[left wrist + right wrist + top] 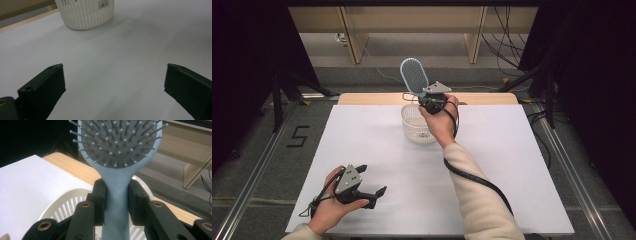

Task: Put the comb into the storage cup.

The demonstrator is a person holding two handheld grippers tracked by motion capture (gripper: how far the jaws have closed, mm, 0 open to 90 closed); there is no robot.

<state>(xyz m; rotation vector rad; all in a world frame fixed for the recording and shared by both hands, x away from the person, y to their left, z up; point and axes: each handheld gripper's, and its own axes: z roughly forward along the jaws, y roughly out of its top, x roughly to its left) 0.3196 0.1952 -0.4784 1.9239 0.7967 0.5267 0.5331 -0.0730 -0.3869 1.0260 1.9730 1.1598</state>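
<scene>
Right gripper [116, 195] fingers clamp the blue hairbrush [117, 150] above white basket [416, 125]; left gripper [113, 82] fingers wide, empty

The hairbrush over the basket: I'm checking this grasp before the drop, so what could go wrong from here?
1. The right tongs grip the hairbrush only by its narrow handle, with the heavy head above, so it may pivot or slip.
2. The white basket looks light and no deeper than the brush is long; the brush could tip it or lean out.
3. The left tongs stand open, away from the basket, not steadying it.
</scene>
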